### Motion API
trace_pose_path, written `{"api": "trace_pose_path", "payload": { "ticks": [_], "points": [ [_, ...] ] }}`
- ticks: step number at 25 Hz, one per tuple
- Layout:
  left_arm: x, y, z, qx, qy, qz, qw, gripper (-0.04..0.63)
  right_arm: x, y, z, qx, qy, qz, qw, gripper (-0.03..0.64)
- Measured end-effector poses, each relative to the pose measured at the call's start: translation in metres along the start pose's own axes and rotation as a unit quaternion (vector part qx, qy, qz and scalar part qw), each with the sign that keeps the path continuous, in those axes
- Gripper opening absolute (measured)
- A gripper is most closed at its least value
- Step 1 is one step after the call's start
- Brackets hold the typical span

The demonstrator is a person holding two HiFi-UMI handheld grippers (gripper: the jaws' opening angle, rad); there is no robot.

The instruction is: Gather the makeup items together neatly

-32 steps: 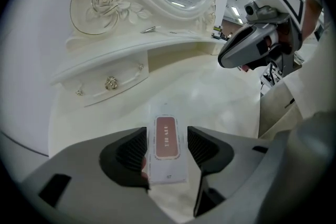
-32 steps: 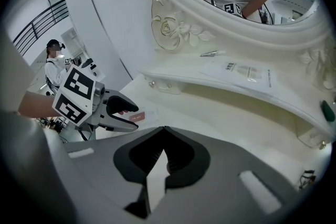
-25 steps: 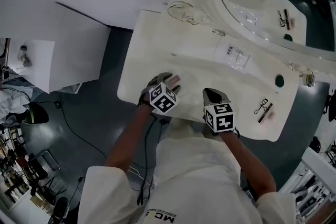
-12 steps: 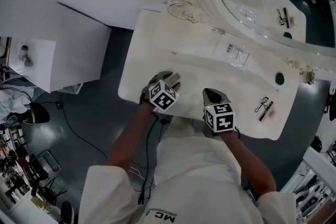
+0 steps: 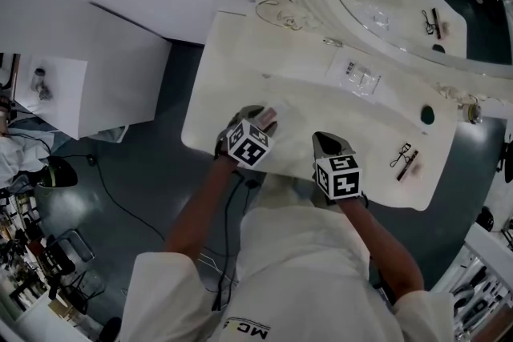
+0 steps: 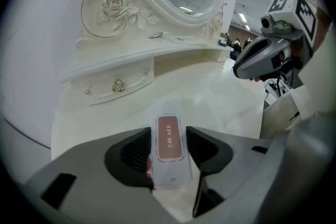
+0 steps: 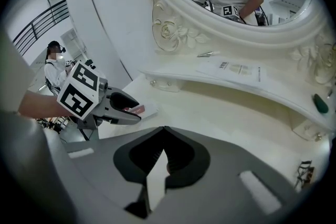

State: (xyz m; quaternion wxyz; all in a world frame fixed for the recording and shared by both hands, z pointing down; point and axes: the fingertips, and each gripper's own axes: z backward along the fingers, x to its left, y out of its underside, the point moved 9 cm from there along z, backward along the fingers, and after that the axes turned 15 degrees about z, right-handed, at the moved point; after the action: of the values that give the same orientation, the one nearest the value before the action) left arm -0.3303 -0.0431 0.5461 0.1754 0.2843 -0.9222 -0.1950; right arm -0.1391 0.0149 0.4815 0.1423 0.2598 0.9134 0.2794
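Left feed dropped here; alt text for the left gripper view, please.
A white sachet with a pink label lies on the vanity top between the jaws of the left gripper, which have just been closing. The right gripper shows at right.

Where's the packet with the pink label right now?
In the left gripper view the packet lies on the vanity top, front left, between the left gripper's jaws, which have just been closing without gripping it.

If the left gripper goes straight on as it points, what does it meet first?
Probably the pink packet between the left gripper's jaws, which have just been closing; the tabletop lies beneath.
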Motion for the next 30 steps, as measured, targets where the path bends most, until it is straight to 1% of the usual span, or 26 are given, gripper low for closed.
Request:
{"api": "trace_pose_path", "payload": {
  "ticks": [7,9,12,15,21,25,30],
  "points": [
    [-0.004,0.001,0.007,0.0,-0.013,0.006,0.9999,0.215,0.0,0.002,0.006,-0.009,0.006,-0.003,1.0,0.002],
    [-0.005,0.0,0.009,-0.004,-0.018,0.023,0.9996,0.215,0.0,0.002,0.008,-0.011,0.007,-0.004,1.0,0.002],
    [-0.004,0.0,0.011,-0.014,-0.026,0.06,0.9977,0.215,0.0,0.003,0.01,-0.015,0.008,-0.005,1.0,0.002],
    [-0.008,-0.001,0.014,-0.019,-0.038,0.082,0.9957,0.215,0.0,0.004,0.011,-0.019,0.011,-0.008,1.0,0.002],
    [-0.019,-0.003,0.017,-0.023,-0.049,0.108,0.9927,0.215,-0.004,0.008,0.015,-0.026,0.016,-0.017,0.999,0.002],
    [-0.029,-0.006,0.018,-0.033,-0.058,0.132,0.989,0.215,-0.009,0.012,0.02,-0.03,0.021,-0.024,0.999,0.002],
    [-0.043,-0.008,0.018,-0.033,-0.06,0.133,0.9887,0.215,-0.017,0.02,0.027,-0.034,0.027,-0.035,0.998,0.002]
  ]
}}
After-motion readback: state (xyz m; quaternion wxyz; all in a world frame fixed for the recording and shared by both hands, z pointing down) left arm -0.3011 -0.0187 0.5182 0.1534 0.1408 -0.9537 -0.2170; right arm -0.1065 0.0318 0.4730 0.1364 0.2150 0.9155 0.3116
